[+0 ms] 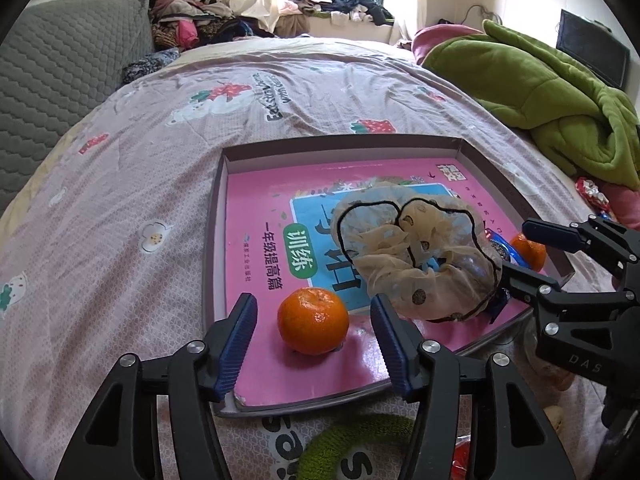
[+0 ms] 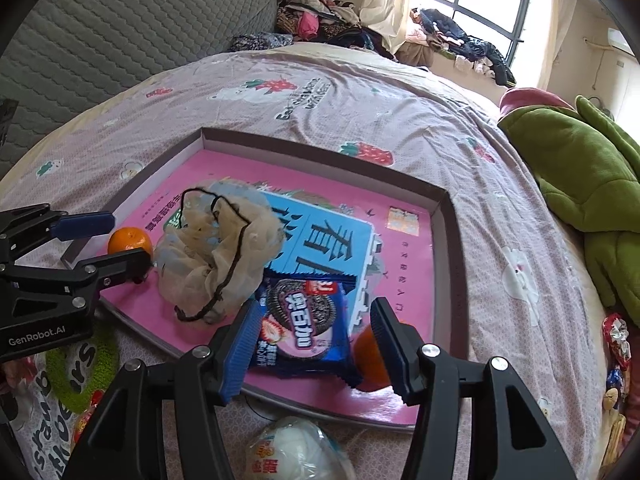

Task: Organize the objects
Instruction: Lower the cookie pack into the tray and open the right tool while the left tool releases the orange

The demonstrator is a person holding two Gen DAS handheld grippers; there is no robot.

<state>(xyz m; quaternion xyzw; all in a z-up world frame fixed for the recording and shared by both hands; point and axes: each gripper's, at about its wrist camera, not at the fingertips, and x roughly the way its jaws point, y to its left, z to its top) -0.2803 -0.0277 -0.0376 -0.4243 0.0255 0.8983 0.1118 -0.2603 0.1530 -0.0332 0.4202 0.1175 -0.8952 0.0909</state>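
A shallow box tray lies on the bed with a pink book as its floor. On it lie a beige mesh hair scrunchie, a blue Oreo packet and two tangerines. My left gripper is open with its fingers either side of the near tangerine, which also shows in the right wrist view. My right gripper is open around the Oreo packet, with the other tangerine by its right finger.
A green knitted ring, a wrapped white bun and red snack packets lie on the pink bedsheet around the tray. A green blanket is heaped at the right. Clothes pile near the window.
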